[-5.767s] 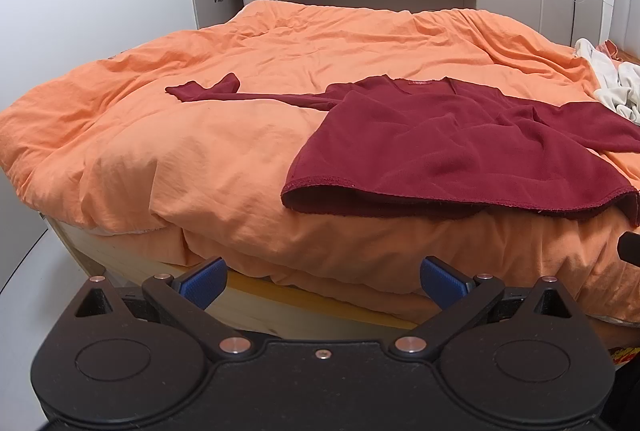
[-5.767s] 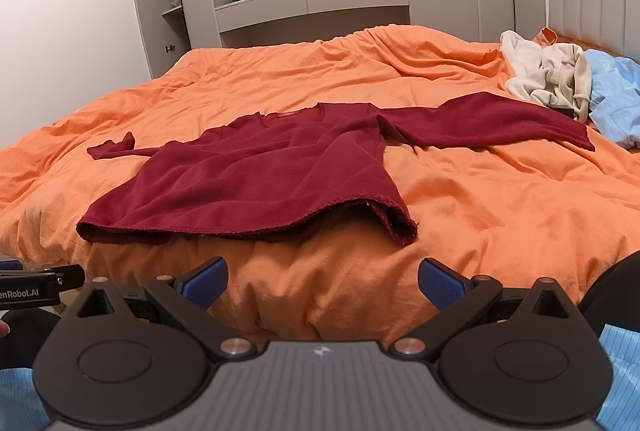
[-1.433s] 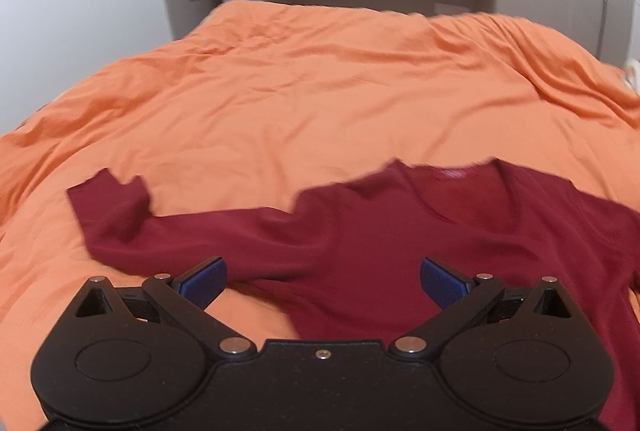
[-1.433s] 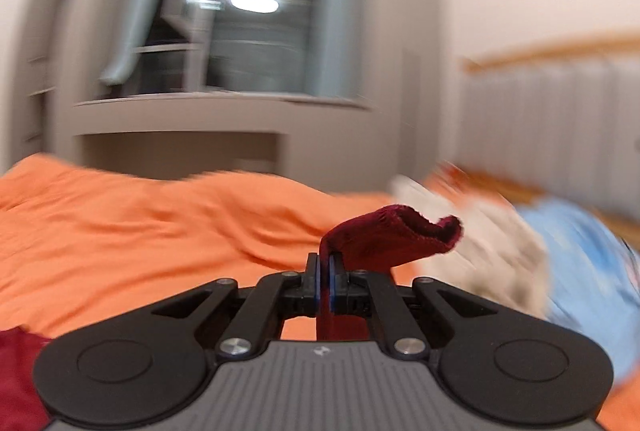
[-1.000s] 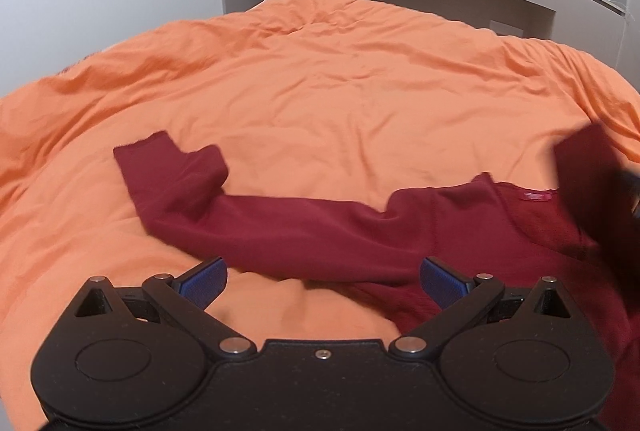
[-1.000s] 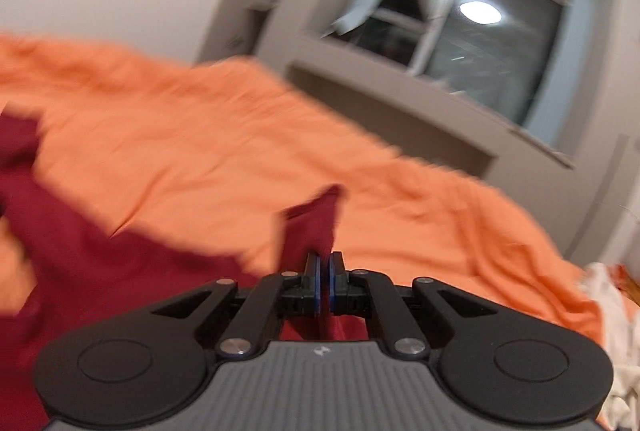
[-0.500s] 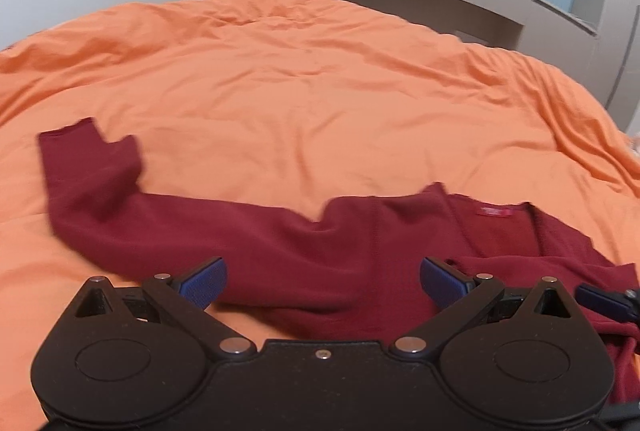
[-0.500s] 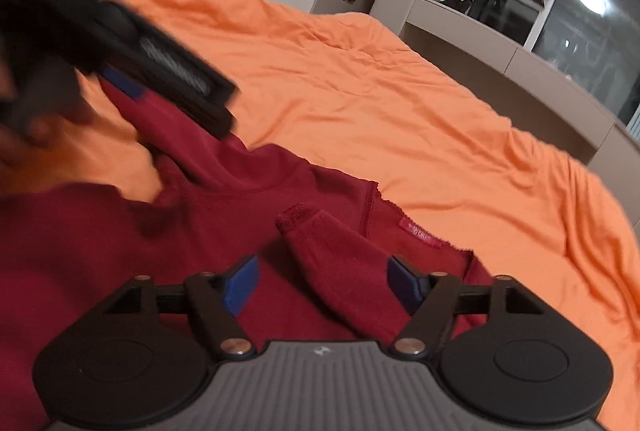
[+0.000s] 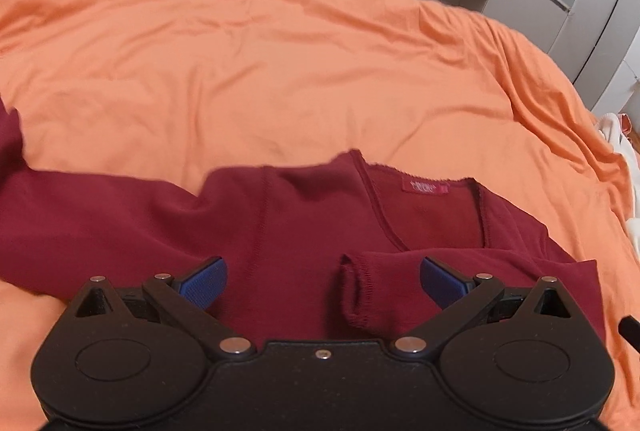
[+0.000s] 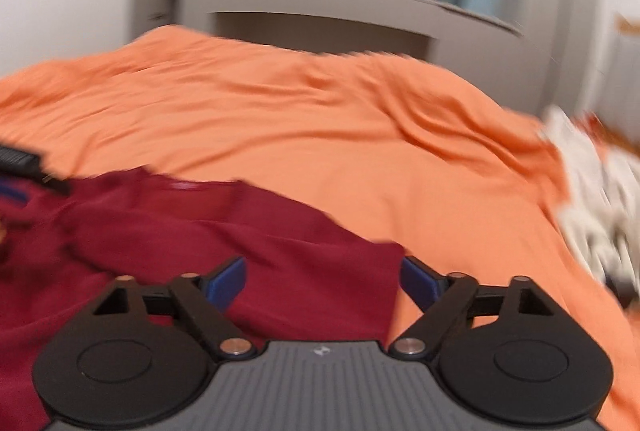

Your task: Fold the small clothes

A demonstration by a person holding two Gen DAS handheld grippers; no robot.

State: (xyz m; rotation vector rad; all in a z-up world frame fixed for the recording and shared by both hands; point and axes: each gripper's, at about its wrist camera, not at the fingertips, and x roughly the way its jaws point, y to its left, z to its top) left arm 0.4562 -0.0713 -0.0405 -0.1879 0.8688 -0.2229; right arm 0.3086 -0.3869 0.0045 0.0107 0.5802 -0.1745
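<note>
Red top [image 9: 304, 231] on orange duvet [image 9: 280, 71]

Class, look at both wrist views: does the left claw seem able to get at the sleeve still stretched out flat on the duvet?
Probably yes. The left claw is open above the red top, and the outstretched sleeve lies flat and uncovered to its left on the orange duvet, with nothing between them.

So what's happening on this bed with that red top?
A person with a gripper in each hand is folding a dark red top spread on an orange duvet. One sleeve lies folded across the chest, its cuff near the neckline; the other sleeve stretches out sideways. The left gripper and right gripper hover open, holding nothing.
</note>
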